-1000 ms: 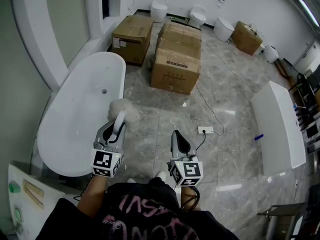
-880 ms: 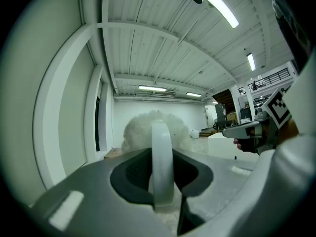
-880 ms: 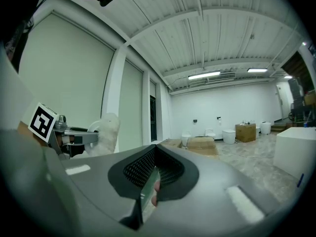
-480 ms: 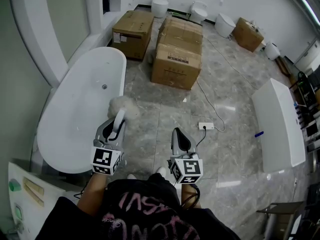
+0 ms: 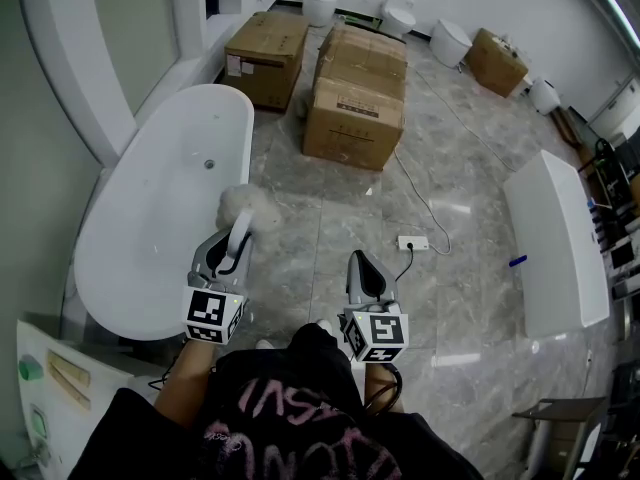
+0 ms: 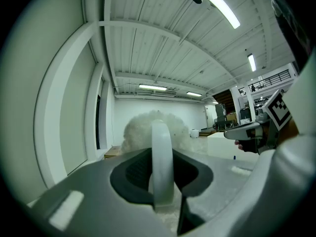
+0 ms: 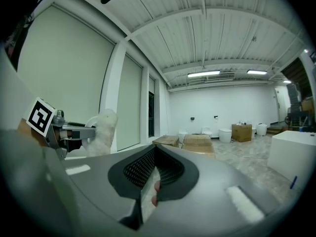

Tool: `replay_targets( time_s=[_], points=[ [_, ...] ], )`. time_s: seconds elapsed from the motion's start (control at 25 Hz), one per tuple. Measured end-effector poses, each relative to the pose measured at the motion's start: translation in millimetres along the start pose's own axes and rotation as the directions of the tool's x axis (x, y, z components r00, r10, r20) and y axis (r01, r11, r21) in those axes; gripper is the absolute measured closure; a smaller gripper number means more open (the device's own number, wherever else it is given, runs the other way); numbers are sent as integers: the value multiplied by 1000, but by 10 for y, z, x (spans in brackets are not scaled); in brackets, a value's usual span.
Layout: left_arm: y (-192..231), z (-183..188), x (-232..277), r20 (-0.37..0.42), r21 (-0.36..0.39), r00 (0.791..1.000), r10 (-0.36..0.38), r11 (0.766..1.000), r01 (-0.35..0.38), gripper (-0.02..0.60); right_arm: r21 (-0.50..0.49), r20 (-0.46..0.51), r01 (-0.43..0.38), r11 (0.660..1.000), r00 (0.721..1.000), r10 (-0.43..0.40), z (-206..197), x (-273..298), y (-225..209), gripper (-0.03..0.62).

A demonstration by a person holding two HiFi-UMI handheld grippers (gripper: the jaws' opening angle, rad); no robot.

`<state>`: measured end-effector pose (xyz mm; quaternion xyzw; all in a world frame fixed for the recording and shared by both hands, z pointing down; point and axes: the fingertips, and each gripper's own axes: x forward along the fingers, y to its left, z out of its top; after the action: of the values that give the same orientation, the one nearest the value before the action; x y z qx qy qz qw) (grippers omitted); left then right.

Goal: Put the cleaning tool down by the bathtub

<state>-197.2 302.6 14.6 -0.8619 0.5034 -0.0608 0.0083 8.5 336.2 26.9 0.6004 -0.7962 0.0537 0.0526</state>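
The cleaning tool is a fluffy white duster head (image 5: 245, 206) on a white handle (image 5: 237, 239). My left gripper (image 5: 229, 256) is shut on that handle and holds the tool over the floor, just right of the white bathtub (image 5: 150, 218). In the left gripper view the handle (image 6: 161, 164) stands clamped between the jaws, with the fluffy head (image 6: 153, 130) beyond it. My right gripper (image 5: 364, 276) is shut with nothing in it and hovers over the grey marble floor. The right gripper view shows the left gripper (image 7: 61, 132) with the duster (image 7: 103, 130) at far left.
Cardboard boxes (image 5: 355, 113) stand ahead on the floor, with another box (image 5: 264, 56) by the tub's far end. A cable runs to a power strip (image 5: 413, 242). A long white cabinet (image 5: 555, 253) lies right. Toilets (image 5: 395, 13) line the back wall.
The view has shifted slightly; both grippers sit a little lower in the frame. The left gripper still holds the duster beside the tub.
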Motion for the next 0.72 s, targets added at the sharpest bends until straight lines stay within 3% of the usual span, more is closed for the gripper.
replay_targets(
  time_s=[0.72],
  points=[
    [162,-146,-40,2,-28,1000,4,1000,-4,500,-17,-11,-6,1000,1000,6,-123,143,161,576]
  ],
)
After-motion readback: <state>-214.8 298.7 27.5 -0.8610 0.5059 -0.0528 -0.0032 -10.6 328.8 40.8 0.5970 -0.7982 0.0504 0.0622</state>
